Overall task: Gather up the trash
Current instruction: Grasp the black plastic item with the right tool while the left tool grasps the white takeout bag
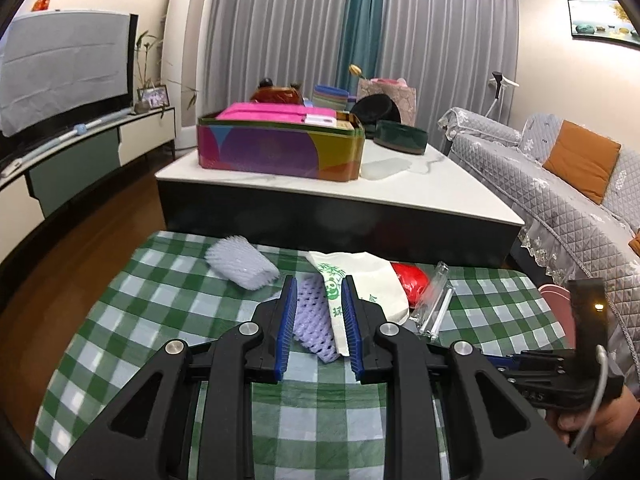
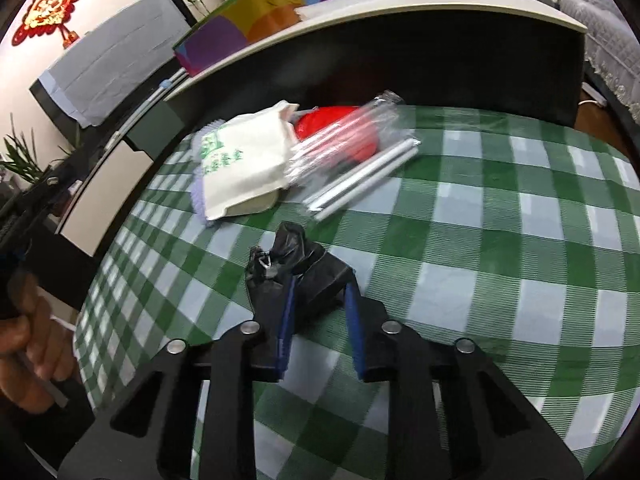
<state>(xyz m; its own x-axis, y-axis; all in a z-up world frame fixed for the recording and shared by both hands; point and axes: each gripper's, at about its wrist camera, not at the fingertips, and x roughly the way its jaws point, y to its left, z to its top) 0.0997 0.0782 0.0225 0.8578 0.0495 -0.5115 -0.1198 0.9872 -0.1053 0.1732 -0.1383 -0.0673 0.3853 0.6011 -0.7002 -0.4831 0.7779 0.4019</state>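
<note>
Picking up trash is your step now. Your left gripper [image 1: 320, 300] squeezes the purple foam net [image 1: 314, 322] and the paper bag [image 1: 360, 288] on the checked bench [image 1: 120, 320]. Your right gripper [image 2: 320, 300] is clamped on the black trash bag [image 2: 298, 266]. Next, I think you must shake that bag open.

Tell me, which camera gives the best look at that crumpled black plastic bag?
The right wrist view. The black plastic bag lies on the green checked tablecloth just ahead of the camera, between the right gripper's blue pads. The left wrist view does not show the bag at all.
</note>
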